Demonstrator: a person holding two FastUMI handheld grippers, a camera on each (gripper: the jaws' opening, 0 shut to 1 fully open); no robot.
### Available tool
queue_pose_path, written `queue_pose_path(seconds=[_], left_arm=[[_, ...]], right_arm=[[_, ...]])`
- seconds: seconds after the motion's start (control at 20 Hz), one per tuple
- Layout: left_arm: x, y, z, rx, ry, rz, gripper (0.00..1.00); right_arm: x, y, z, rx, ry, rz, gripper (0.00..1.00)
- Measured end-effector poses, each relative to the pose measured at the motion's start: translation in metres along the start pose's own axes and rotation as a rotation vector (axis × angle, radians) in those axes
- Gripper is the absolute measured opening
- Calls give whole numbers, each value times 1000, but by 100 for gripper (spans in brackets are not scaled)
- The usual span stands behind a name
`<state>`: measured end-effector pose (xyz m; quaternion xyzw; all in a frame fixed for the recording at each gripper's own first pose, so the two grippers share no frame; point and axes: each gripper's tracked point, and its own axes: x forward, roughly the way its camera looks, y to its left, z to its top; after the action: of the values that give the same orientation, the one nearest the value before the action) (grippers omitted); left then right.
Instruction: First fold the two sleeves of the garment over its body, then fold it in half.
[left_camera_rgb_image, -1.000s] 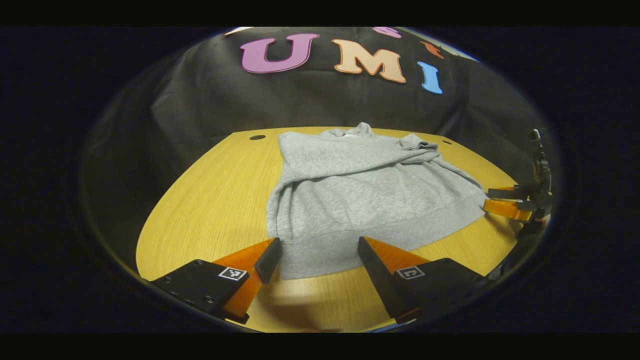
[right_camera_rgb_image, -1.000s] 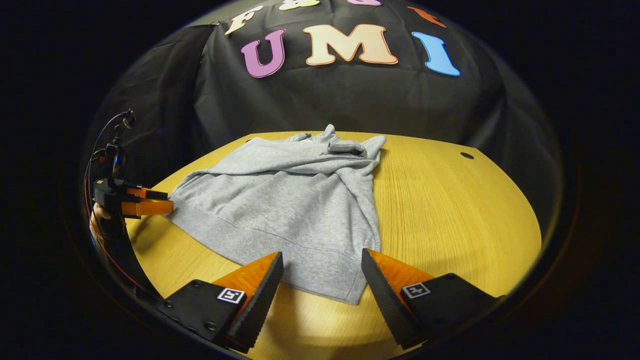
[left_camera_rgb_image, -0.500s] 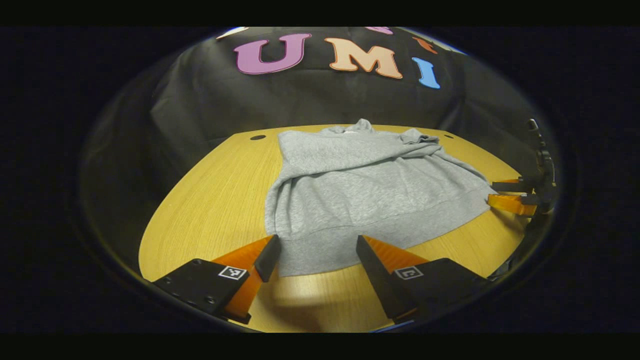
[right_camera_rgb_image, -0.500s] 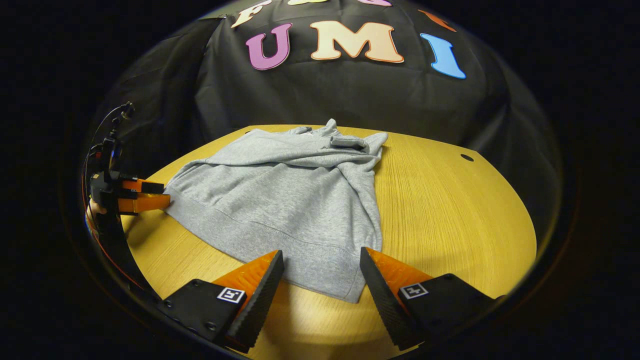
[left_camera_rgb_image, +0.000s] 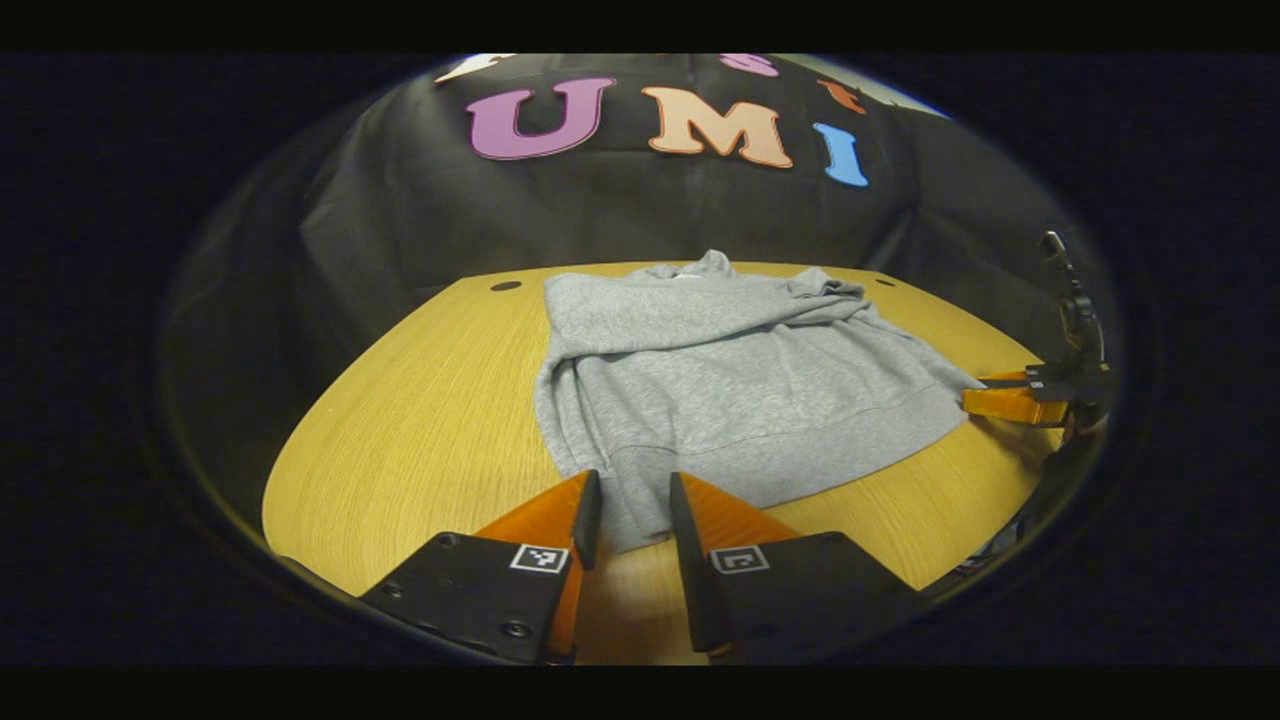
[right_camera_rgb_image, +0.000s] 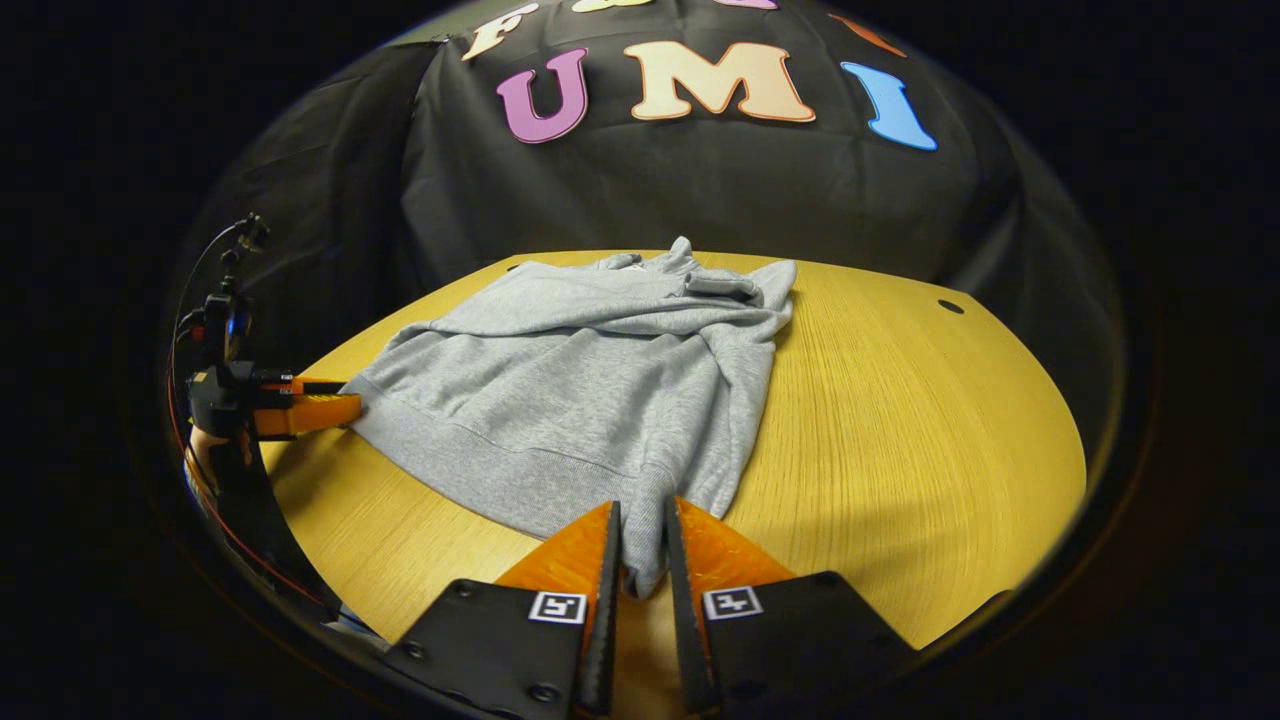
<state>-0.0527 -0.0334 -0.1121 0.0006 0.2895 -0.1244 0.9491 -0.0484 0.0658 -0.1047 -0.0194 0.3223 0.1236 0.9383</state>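
A grey sweatshirt (left_camera_rgb_image: 720, 380) lies flat on the wooden table (left_camera_rgb_image: 420, 430), collar toward the far wall, both sleeves folded across its chest. In the left gripper view my left gripper (left_camera_rgb_image: 632, 510) is shut on the near hem corner, fabric bunched between its fingers. My right gripper (left_camera_rgb_image: 975, 395) shows at the far right, at the other hem corner. In the right gripper view the sweatshirt (right_camera_rgb_image: 580, 390) runs away from my right gripper (right_camera_rgb_image: 640, 535), which pinches its hem corner. The left gripper (right_camera_rgb_image: 340, 405) grips the opposite corner at far left.
The table (right_camera_rgb_image: 900, 420) has bare wood on both sides of the garment and a small round hole (right_camera_rgb_image: 950, 307) near its far edge, another hole (left_camera_rgb_image: 505, 286) at the far left. A hand (right_camera_rgb_image: 200, 445) and cables sit behind the left gripper. Black cloth walls surround the table.
Both grippers went from open around the hem to shut on its two bottom corners. The fabric has bunched up slightly between the fingers.
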Motion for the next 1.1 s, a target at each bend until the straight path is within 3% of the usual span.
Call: queue_pose_path(seconds=[0.05, 0.15, 0.2, 0.4, 0.85, 1.1], left_arm=[[0, -3, 1, -13, -8, -10, 36], [1, -4, 1, -35, -20, -13, 17], [1, -4, 2, -39, -25, -10, 13], [1, -3, 2, -40, -26, 4, 6], [-15, -5, 35, -117, -102, -21, 1], [-14, 1, 83, -160, -200, -60, 2]], right_arm=[[-2, 2, -1, 17, 2, 5, 22], [-1, 3, -3, 41, 3, 12, 11], [-1, 5, -2, 41, 0, 12, 11], [-2, 7, -4, 46, 2, 11, 6], [-9, 9, 14, 8, -6, 15, 6], [-9, 11, 65, 126, -97, 73, 2]])
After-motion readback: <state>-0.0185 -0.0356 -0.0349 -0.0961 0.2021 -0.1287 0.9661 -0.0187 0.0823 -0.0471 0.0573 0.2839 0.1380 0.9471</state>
